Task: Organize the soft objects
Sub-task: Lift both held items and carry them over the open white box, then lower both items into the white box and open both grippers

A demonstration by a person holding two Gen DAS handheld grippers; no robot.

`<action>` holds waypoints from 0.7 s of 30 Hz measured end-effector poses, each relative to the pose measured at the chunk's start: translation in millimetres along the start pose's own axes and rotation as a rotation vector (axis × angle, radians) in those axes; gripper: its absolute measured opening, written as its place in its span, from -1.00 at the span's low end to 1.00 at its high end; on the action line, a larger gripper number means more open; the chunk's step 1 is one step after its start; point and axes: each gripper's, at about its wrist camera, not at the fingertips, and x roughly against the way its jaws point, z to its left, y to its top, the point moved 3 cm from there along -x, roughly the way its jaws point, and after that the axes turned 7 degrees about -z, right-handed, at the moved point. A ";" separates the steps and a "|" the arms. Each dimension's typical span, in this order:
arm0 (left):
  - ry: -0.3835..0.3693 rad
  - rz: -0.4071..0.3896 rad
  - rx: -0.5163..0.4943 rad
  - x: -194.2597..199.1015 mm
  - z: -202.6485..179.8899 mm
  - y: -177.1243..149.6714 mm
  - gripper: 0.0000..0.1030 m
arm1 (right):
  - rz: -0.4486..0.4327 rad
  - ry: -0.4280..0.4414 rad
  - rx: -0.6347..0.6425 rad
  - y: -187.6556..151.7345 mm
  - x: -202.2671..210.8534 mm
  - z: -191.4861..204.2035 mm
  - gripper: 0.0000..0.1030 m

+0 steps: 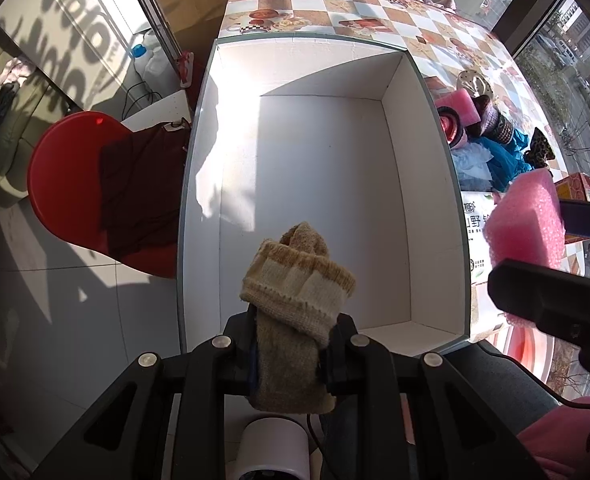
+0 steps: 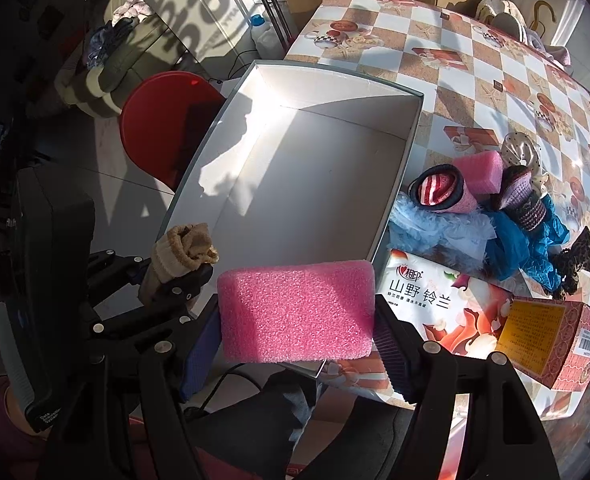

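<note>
A rolled beige knitted sock [image 1: 295, 280] is pinched in my left gripper [image 1: 291, 352], which hangs over the near end of an open white box [image 1: 423, 184]. The same sock [image 2: 183, 252] shows at the box's near left corner in the right wrist view. My right gripper [image 2: 295, 340] is shut on a pink foam block [image 2: 297, 312], held above the near right rim of the white box [image 2: 395, 184]. The left wrist view catches that pink foam block [image 1: 527, 220] to the right of the box. Nothing lies inside the box.
Right of the box on the checkered tablecloth [image 2: 495, 72] lies a heap: a second pink foam piece [image 2: 479, 170], rolled socks [image 2: 443, 194], blue fluffy fabric [image 2: 447, 236] and a tissue pack [image 2: 435, 300]. A red chair [image 1: 67, 184] with dark cloth stands left.
</note>
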 end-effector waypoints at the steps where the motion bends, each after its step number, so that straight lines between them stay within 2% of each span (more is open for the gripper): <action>1: 0.000 0.001 -0.002 0.0 0.0 -0.1 -0.51 | 0.000 0.000 0.000 -0.1 -0.1 -0.2 0.41; 21: -0.004 0.019 0.004 -6.8 1.6 -0.3 -0.50 | 0.028 0.009 0.015 3.1 -10.1 4.4 0.41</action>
